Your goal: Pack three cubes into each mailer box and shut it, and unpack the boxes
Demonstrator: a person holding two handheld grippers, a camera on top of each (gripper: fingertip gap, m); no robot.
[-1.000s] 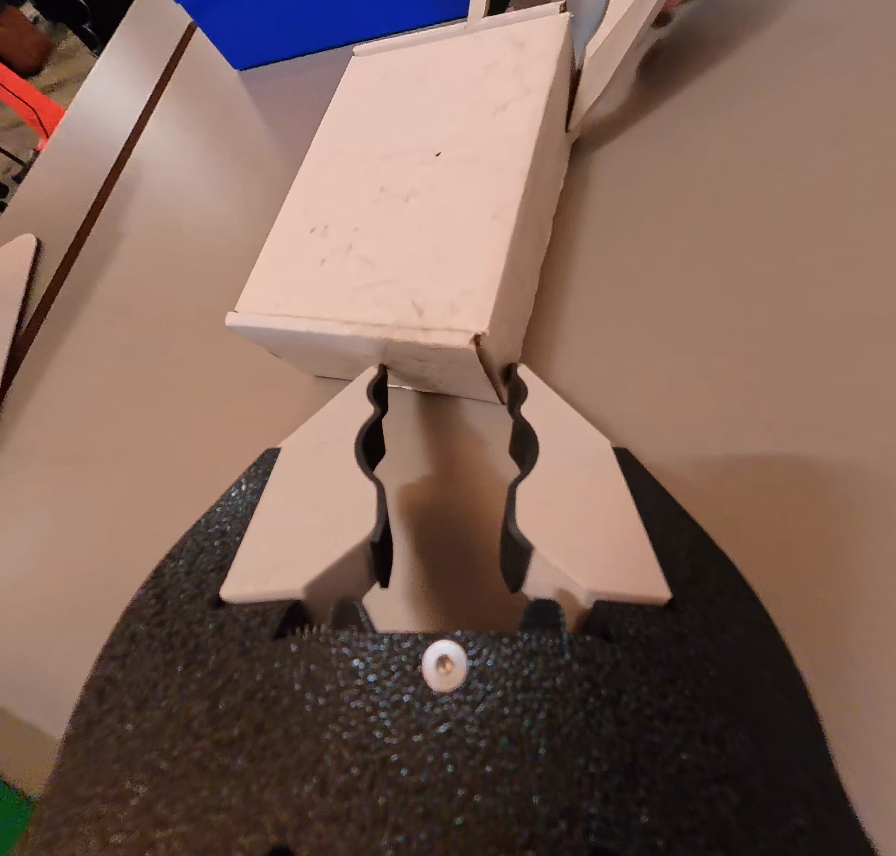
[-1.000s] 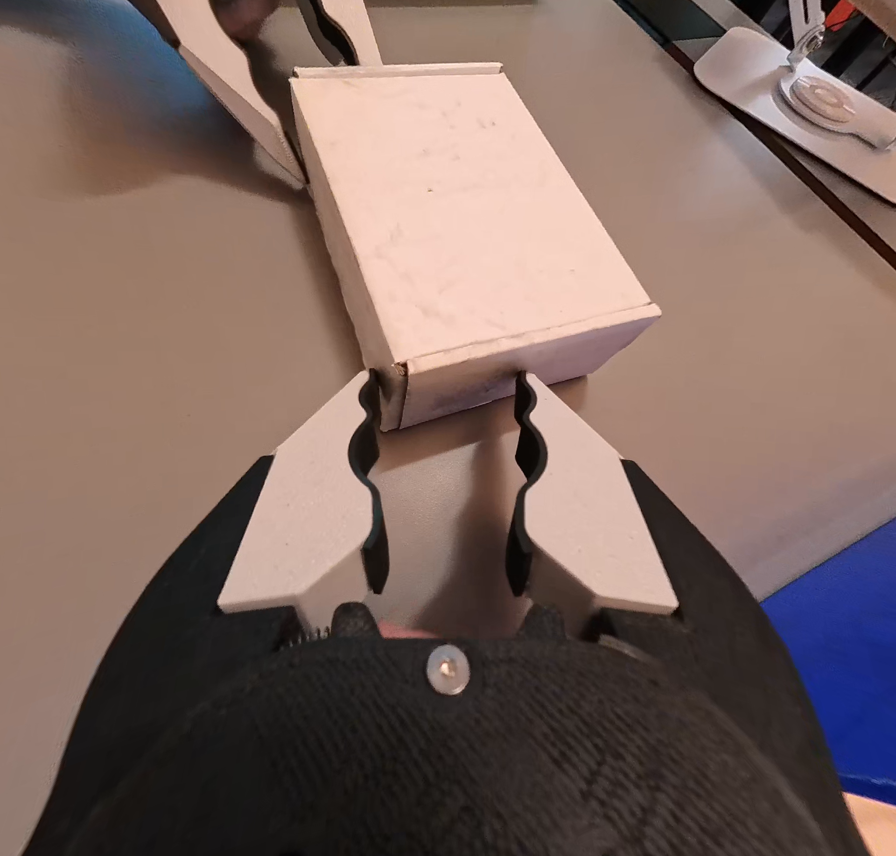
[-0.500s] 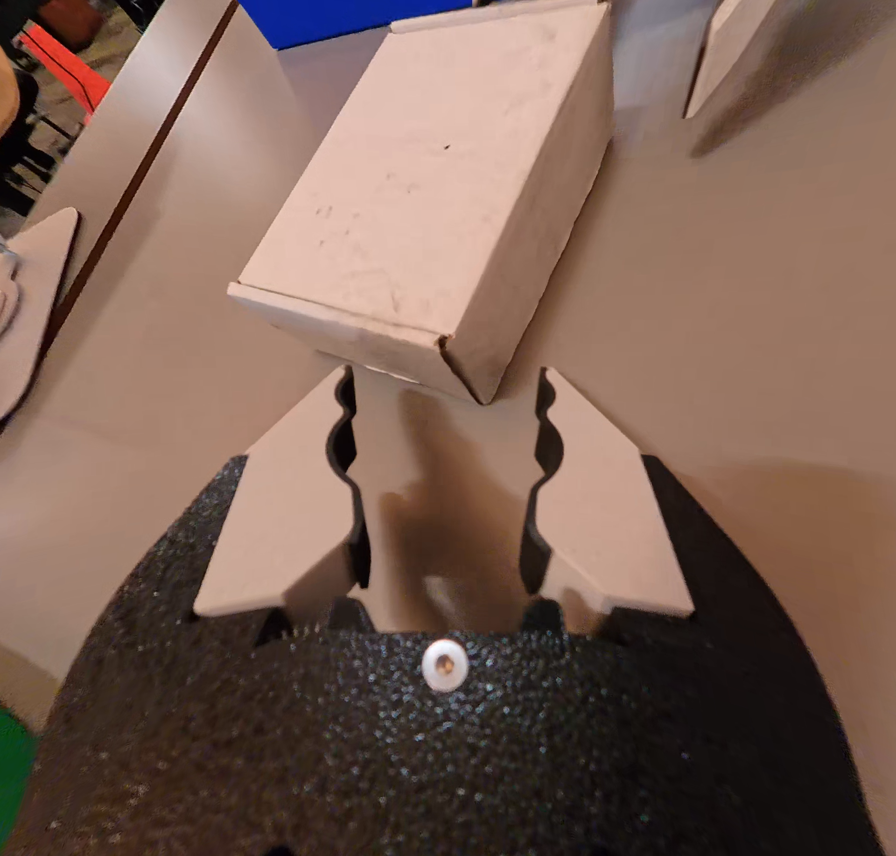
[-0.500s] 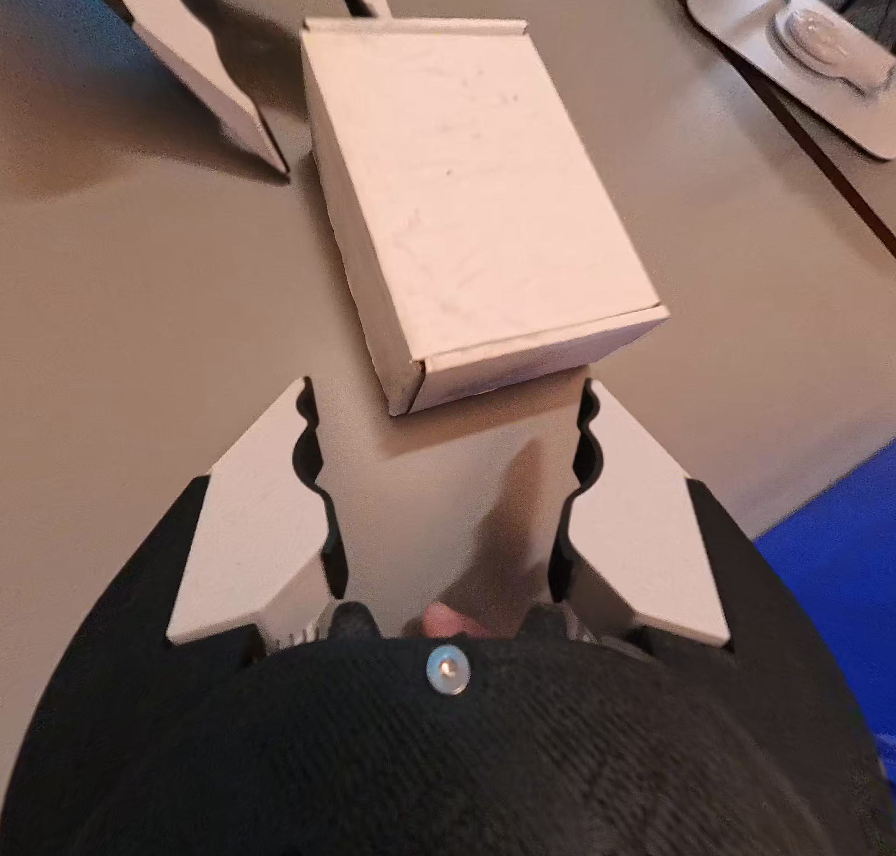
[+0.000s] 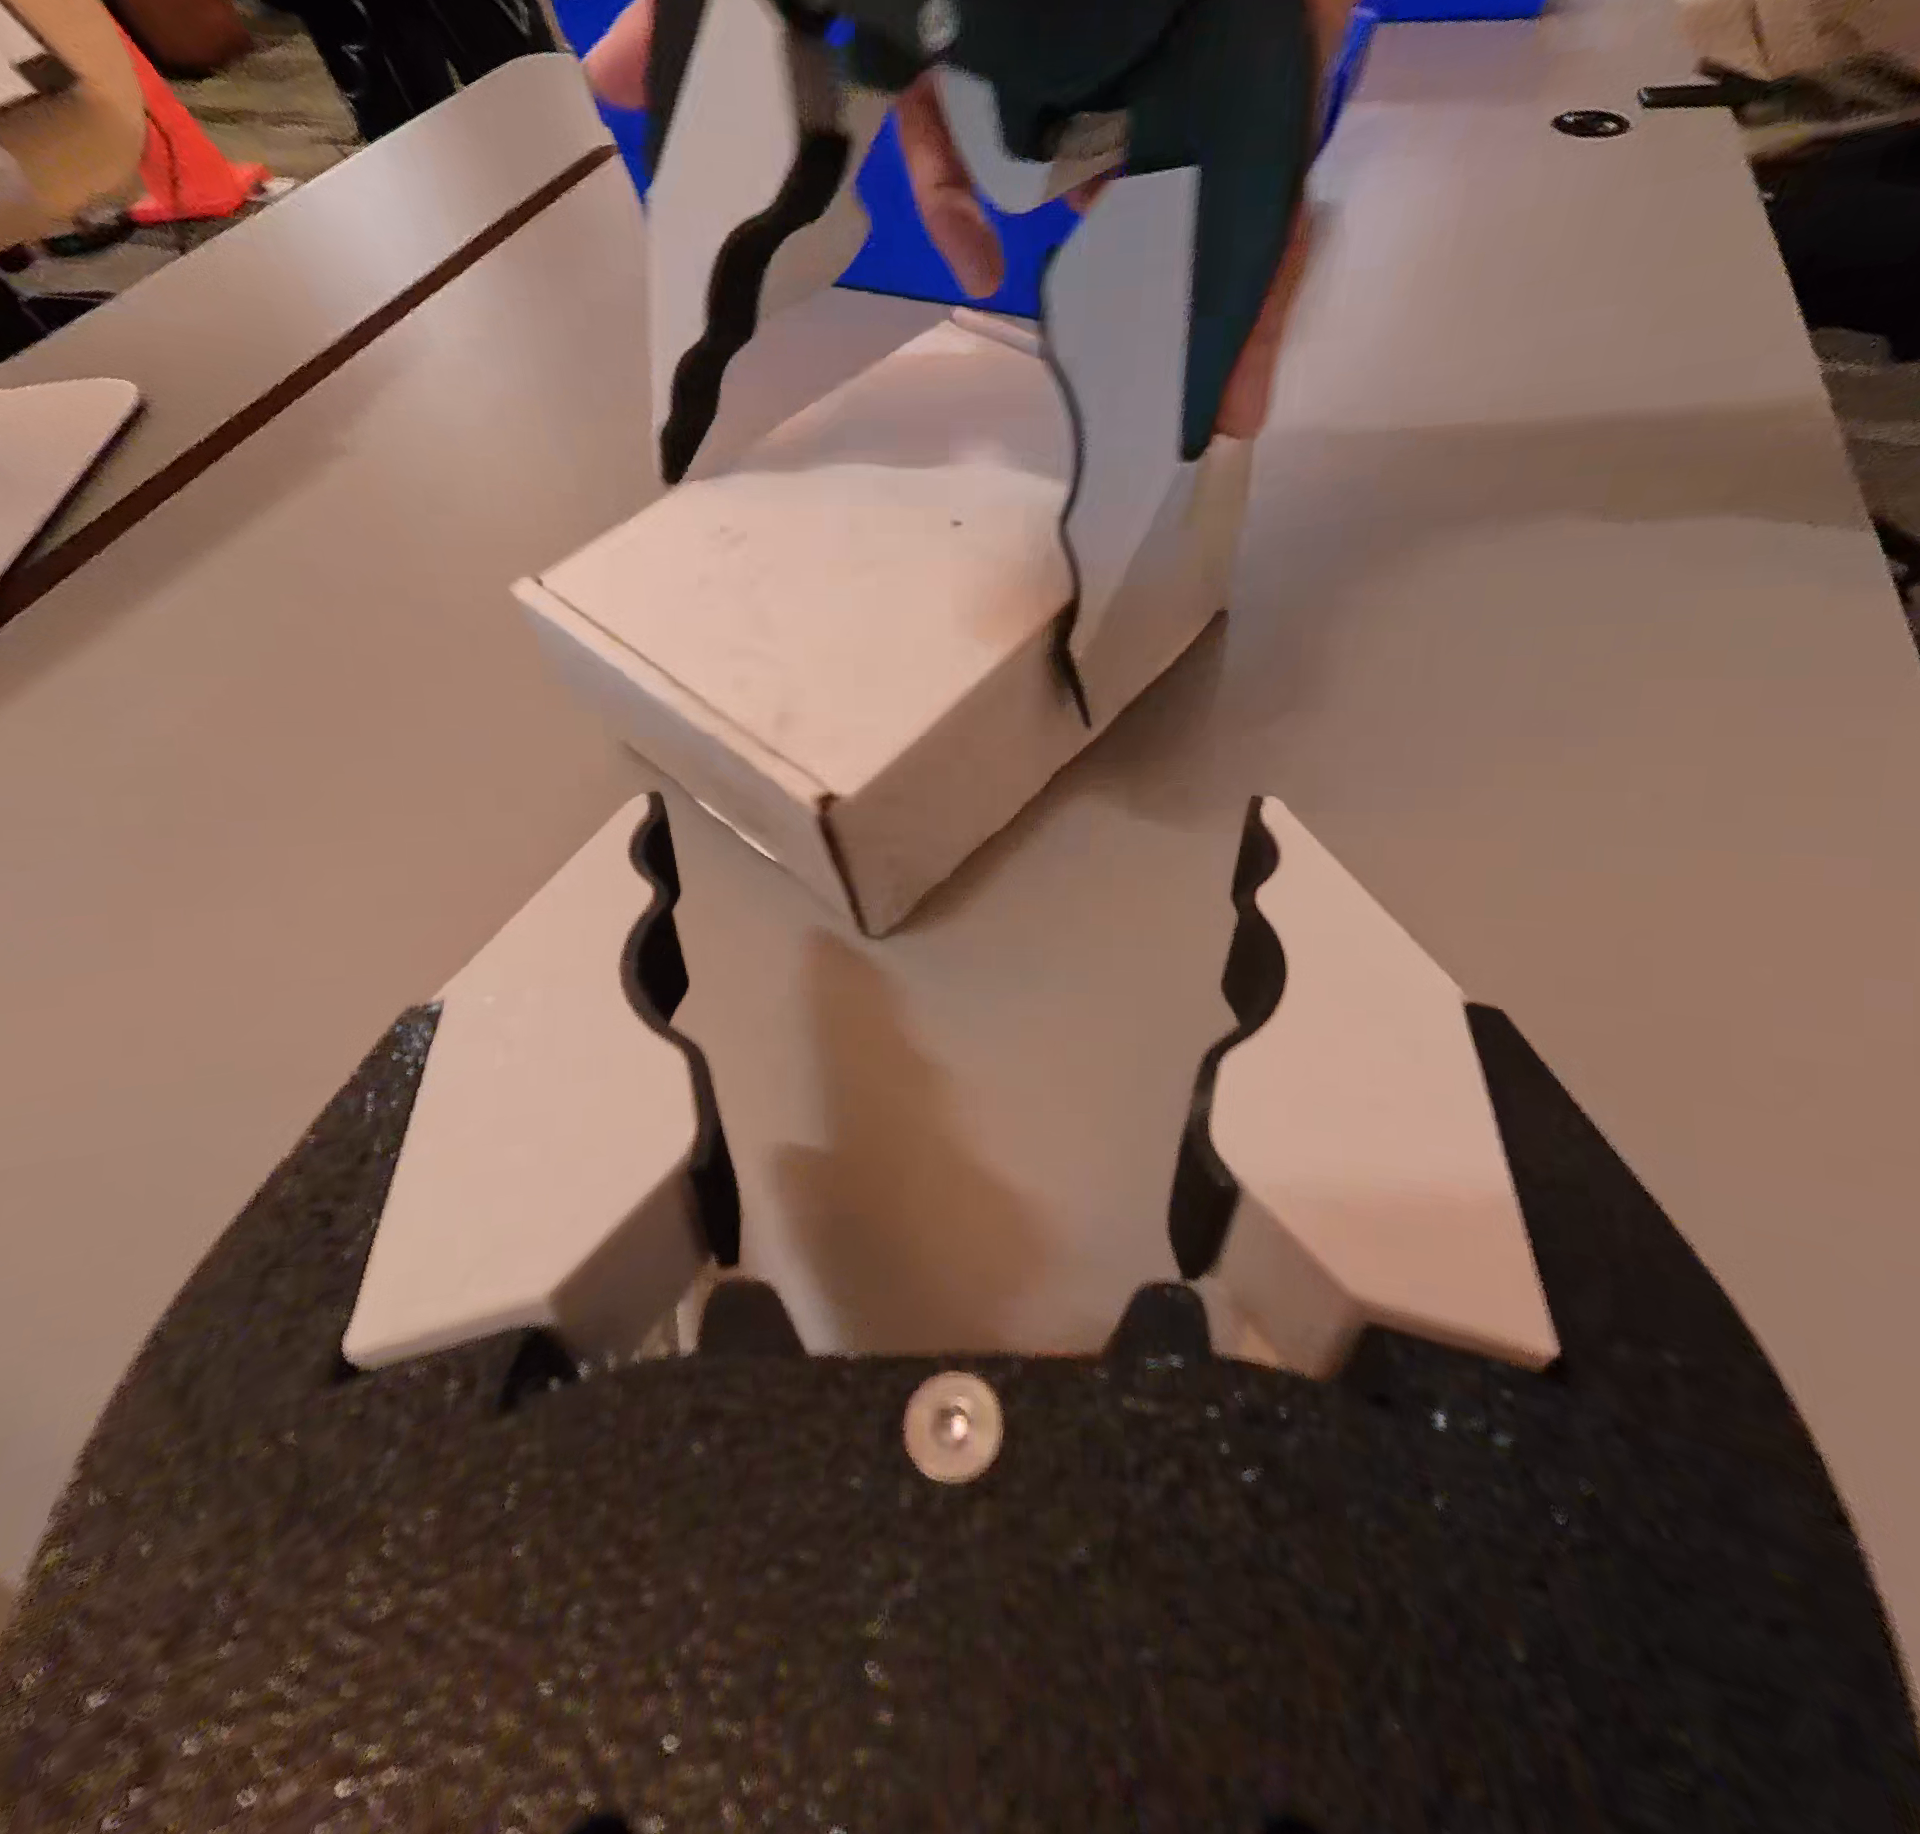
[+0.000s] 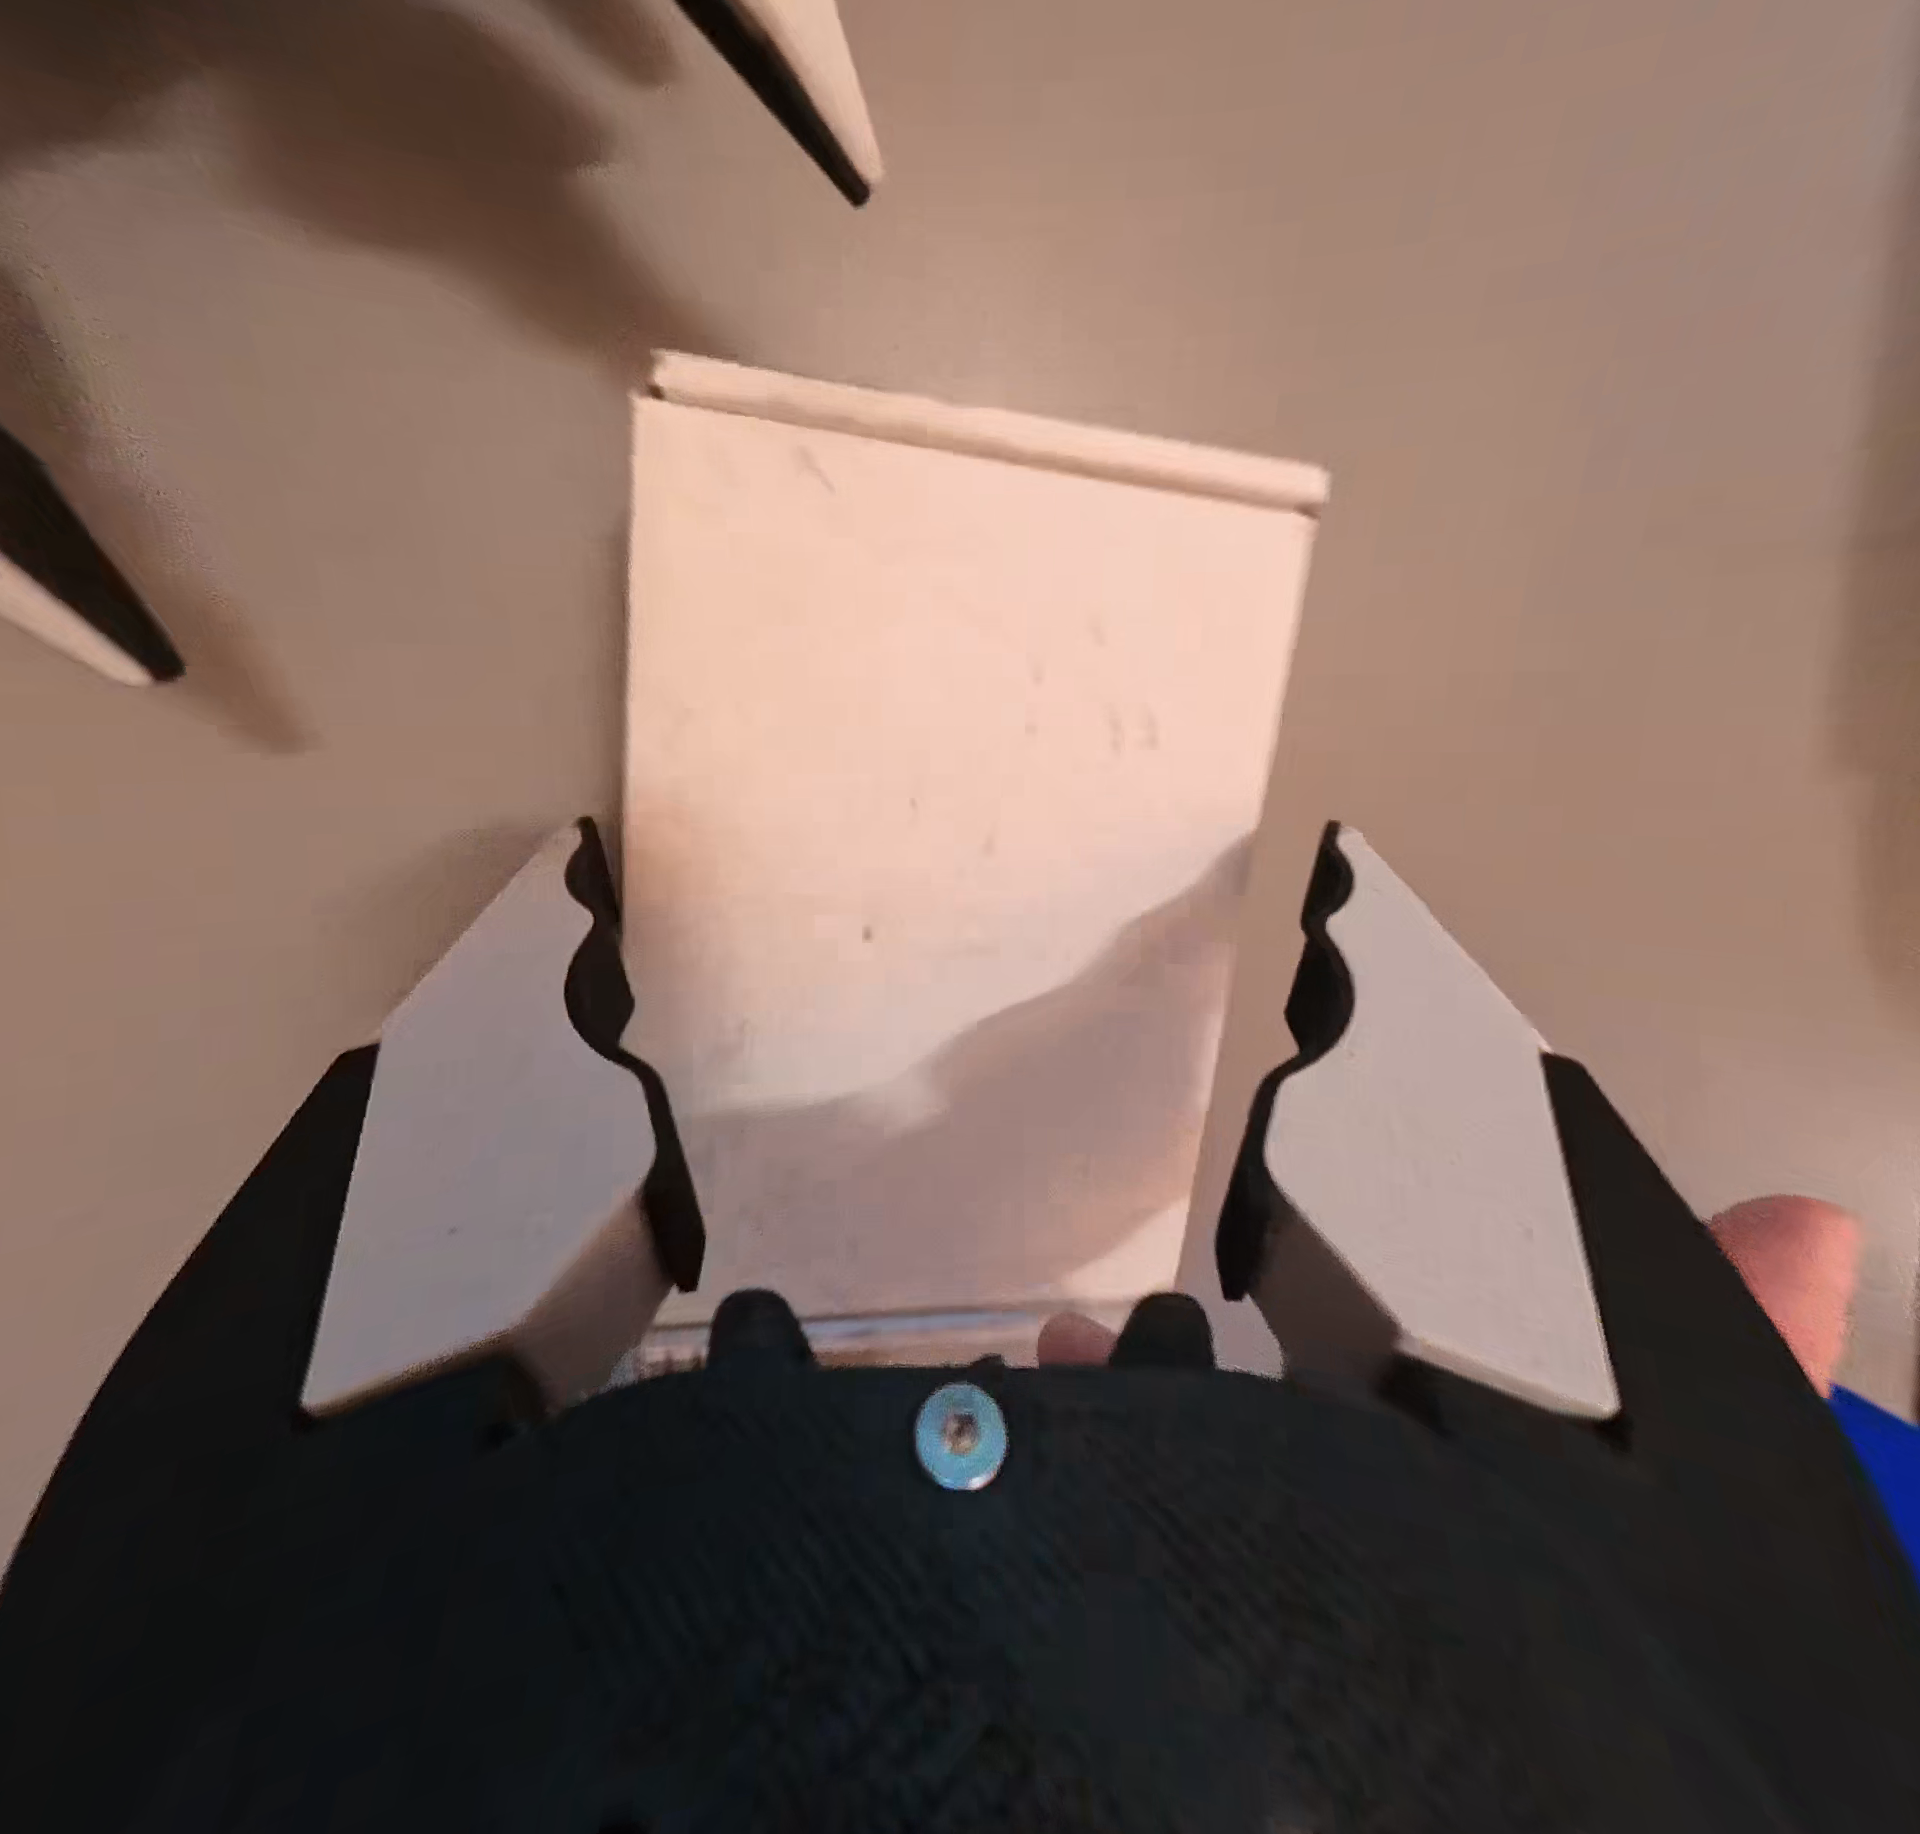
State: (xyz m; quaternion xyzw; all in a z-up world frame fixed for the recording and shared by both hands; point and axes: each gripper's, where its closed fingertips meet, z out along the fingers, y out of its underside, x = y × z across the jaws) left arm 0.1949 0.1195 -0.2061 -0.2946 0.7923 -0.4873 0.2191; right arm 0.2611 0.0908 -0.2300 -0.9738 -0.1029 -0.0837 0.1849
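Right wrist view: your right gripper (image 6: pixel 956 1046) straddles the closed mailer box (image 6: pixel 956 704) on the counter (image 6: pixel 1558 330), fingers apart; centre before squeezing. Left gripper (image 5: pixel 956 1046) waits nearby, fingers apart.

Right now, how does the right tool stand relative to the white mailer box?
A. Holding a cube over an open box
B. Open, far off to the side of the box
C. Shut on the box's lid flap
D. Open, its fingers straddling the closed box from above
D: in the right wrist view the right tool is spread wide with the closed mailer box between its fingers.
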